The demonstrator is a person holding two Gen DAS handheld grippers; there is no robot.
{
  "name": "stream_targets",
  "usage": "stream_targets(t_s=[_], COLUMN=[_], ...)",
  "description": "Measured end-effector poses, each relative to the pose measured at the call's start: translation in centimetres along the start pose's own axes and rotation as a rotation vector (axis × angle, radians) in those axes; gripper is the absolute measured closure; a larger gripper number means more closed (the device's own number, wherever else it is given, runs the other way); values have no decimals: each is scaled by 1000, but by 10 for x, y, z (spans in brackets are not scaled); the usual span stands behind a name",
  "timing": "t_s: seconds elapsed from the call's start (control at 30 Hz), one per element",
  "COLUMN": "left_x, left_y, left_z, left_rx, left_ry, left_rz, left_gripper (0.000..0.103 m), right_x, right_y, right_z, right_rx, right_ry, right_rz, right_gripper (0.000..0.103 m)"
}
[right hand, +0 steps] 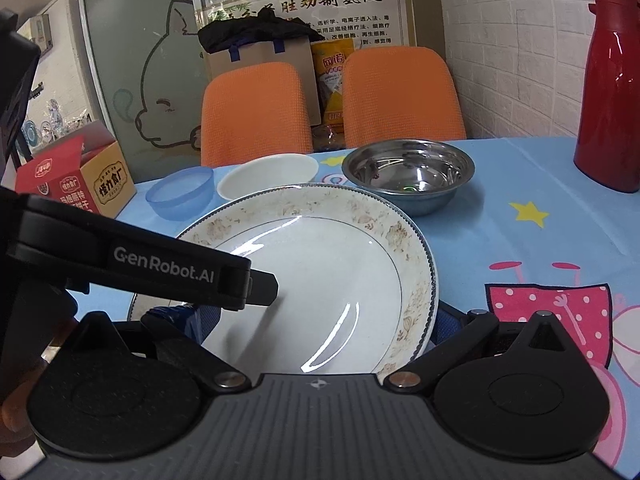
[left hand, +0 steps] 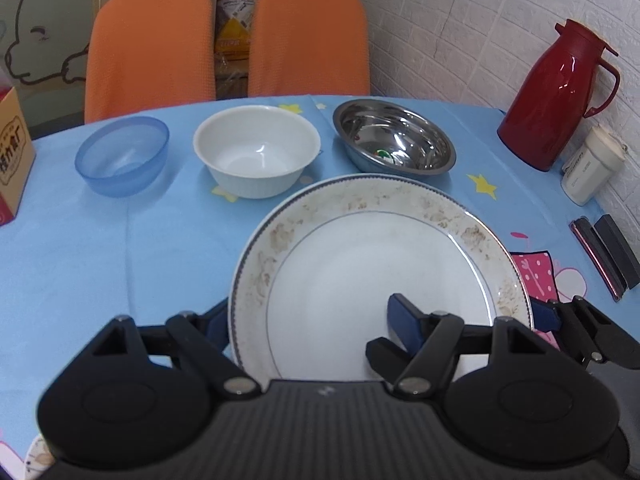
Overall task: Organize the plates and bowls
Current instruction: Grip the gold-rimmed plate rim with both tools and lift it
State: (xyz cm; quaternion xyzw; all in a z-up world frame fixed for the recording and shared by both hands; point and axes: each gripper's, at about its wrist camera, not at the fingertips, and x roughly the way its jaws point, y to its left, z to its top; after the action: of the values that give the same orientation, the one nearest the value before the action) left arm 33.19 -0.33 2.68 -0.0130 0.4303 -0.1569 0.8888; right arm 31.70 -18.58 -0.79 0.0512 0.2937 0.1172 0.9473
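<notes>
A large white plate point(left hand: 372, 276) point(right hand: 320, 280) with a brown floral rim is held between both grippers above the blue tablecloth point(left hand: 120, 260). My left gripper point(left hand: 308, 318) is shut on its near-left rim, one pad on the plate's face and the other behind the rim. My right gripper point(right hand: 318, 320) clamps the near-right rim, and its blue pad shows beside the rim in the left wrist view. One of the left gripper's fingers point(right hand: 160, 264) lies across the plate. Behind stand a blue plastic bowl point(left hand: 122, 156) point(right hand: 180, 196), a white bowl point(left hand: 256, 150) point(right hand: 268, 176) and a steel bowl point(left hand: 394, 136) point(right hand: 408, 172).
A red thermos jug point(left hand: 556, 96) point(right hand: 612, 92) and a small white container point(left hand: 592, 164) stand at the right by the brick wall. Dark flat items point(left hand: 604, 256) lie at the right edge. A cardboard snack box point(left hand: 12, 152) point(right hand: 80, 184) sits far left. Two orange chairs point(left hand: 150, 48) back the table.
</notes>
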Motion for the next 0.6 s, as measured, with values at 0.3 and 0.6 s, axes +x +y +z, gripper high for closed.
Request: stream_targets(t_s=[0.3, 0.6], left_x=[-72, -124], left_y=[43, 99], left_z=[-43, -107], left_rx=[-66, -173], left_ry=[-51, -69], left_rz=[79, 183], left_gripper=[32, 32], right_x=[-35, -47], right_y=[61, 133], right_z=[-13, -48], right_rx=[-34, -94], right_ry=[-18, 45], right_rz=[85, 207], right_gripper=[12, 12])
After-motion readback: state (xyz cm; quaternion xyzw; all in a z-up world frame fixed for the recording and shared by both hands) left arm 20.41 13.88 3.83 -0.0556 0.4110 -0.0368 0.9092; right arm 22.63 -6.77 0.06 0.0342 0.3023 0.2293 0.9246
